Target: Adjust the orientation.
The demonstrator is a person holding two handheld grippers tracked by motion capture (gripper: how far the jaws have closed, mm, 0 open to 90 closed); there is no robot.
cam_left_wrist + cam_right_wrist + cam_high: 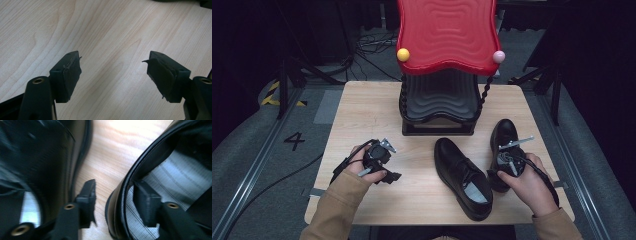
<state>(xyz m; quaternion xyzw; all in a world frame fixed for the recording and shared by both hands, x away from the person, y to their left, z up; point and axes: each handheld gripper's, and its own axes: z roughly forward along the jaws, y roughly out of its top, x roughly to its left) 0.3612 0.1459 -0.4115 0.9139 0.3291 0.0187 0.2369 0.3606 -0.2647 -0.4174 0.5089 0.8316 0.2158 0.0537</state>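
table (362,115): red-and-black rack (444,45) at far edge | two black shoes: left shoe (462,177) mid-table, right shoe (503,135) just beside it | right gripper (113,195): jaws part open, straddling right shoe's heel wall, not pressing | left gripper (113,72): wide open, empty, over bare wood

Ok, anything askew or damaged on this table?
The two shoes aren't paired: the left shoe lies angled away from the right shoe. The rubber pads of the left hand-held gripper look torn at the edges. Nothing spilled.
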